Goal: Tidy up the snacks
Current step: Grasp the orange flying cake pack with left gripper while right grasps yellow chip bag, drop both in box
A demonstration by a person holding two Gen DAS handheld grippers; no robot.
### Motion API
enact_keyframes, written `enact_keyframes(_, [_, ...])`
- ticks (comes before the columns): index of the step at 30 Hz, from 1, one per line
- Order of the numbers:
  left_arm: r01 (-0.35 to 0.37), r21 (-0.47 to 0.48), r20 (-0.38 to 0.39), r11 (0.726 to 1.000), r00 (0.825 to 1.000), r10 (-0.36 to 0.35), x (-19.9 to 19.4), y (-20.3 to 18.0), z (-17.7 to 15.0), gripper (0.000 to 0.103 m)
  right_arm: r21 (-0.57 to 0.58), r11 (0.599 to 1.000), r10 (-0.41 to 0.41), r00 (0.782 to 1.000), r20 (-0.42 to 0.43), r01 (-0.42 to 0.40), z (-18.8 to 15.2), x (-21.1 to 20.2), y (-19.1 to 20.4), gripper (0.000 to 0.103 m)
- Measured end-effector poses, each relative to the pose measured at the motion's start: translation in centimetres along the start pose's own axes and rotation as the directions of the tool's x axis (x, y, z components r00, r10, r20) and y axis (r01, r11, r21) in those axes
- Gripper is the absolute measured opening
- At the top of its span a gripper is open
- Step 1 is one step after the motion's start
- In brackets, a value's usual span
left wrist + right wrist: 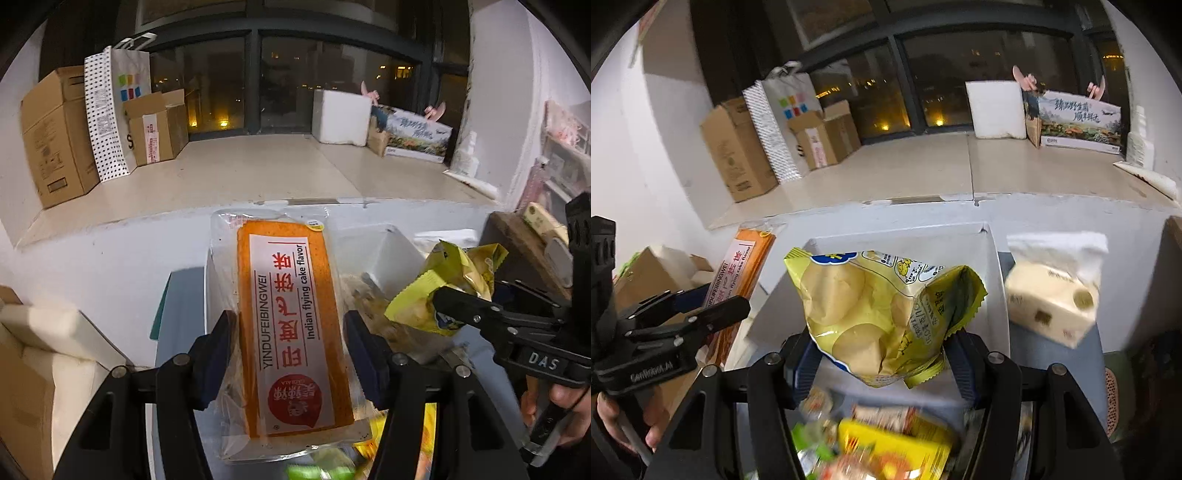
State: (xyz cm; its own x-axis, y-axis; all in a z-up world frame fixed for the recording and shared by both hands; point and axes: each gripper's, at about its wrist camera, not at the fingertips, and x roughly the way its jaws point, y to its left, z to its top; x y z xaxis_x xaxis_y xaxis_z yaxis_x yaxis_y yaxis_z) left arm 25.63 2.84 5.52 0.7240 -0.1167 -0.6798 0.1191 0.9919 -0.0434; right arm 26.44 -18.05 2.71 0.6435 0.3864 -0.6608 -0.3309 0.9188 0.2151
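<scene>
Left wrist view: the left tongs (pixel 290 358) are clamped on a long orange cake packet (pixel 291 325) in clear wrap, gripping it by its sides and holding it lengthwise in the air above a white bin (pixel 397 247). To the right, the right tongs (pixel 448 301) pinch a yellow crisp bag (pixel 447 280). A hand (pixel 565 417) grips their handle.

Right wrist view: the right tongs (pixel 881 363) are clamped on the crisp bag (pixel 879 314), which is raised over the white bin (pixel 995 291). A tissue pack (pixel 1052 295) sits just right of the bin on the tabletop (pixel 1027 347). At left, the left tongs (pixel 713 302) hold the cake packet (pixel 738 280). Blurred snack packets (pixel 886 446) lie below.
</scene>
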Motion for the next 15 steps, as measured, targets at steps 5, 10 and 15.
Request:
enact_keyframes(5, [-0.038,0.018,-0.054,0.999,0.998,0.039,4.4,0.2,1.0,0.074,-0.005,1.0,-0.028,0.998,-0.05,0.028,1.8,3.5,-0.6,0.066])
enact_keyframes(10, [-0.008,-0.055,-0.083,0.998,0.997,0.003,5.9,1.9,0.6,0.103,0.029,0.995,-0.095,0.995,-0.032,0.096,2.2,4.4,-1.6,0.103])
enact_keyframes(15, [-0.009,-0.049,-0.081,0.999,0.997,0.005,5.4,2.2,0.0,0.103,0.059,0.995,-0.081,0.996,-0.025,0.082,2.0,3.5,-2.9,0.103])
